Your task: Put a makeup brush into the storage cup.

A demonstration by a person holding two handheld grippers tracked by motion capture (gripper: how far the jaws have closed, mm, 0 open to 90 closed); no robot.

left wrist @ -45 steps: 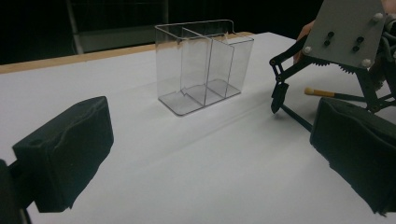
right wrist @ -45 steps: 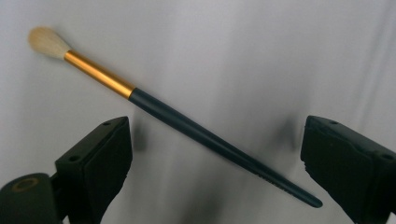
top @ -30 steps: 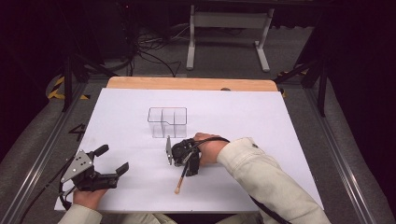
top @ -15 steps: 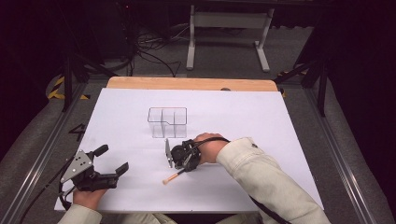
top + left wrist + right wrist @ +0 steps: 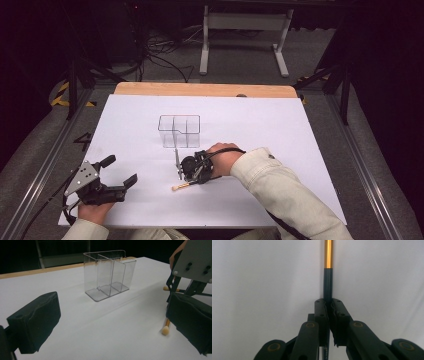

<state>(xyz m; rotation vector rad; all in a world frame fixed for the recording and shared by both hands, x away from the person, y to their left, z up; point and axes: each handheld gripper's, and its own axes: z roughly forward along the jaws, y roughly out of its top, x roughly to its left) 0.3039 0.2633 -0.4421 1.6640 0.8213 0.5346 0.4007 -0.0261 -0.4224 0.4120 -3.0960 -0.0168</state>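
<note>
Broadly, your work surface is a table (image 5: pixel 280 150) covered in white, with a wooden strip showing along its far edge. Near the middle of it stands a clear plastic organizer (image 5: pixel 179 131), upright, divided into compartments; from the left gripper view the same organizer (image 5: pixel 110 275) shows thin inner walls and nothing inside.

Your right hand (image 5: pixel 223 159) lies on the table just in front of the organizer, sleeve running off toward the lower right. It holds the right gripper (image 5: pixel 186 171) low over the surface. In the right gripper view its jaws have just been closing and now stand pressed together on a thin brush (image 5: pixel 328 270), whose dark handle passes between the pads and whose gold band runs on past them. From above, the pale end of the brush (image 5: pixel 179 187) pokes out on the near-left side of that gripper and rests on the table, apart from the organizer. The left gripper view shows that pale tip (image 5: pixel 165 330) on the white surface too.

Your left gripper (image 5: pixel 118 173) sits at the near-left corner of the table, well apart from the brush and the organizer. Its jaws stand wide apart, released, with nothing between the pads (image 5: pixel 35 320).
</note>
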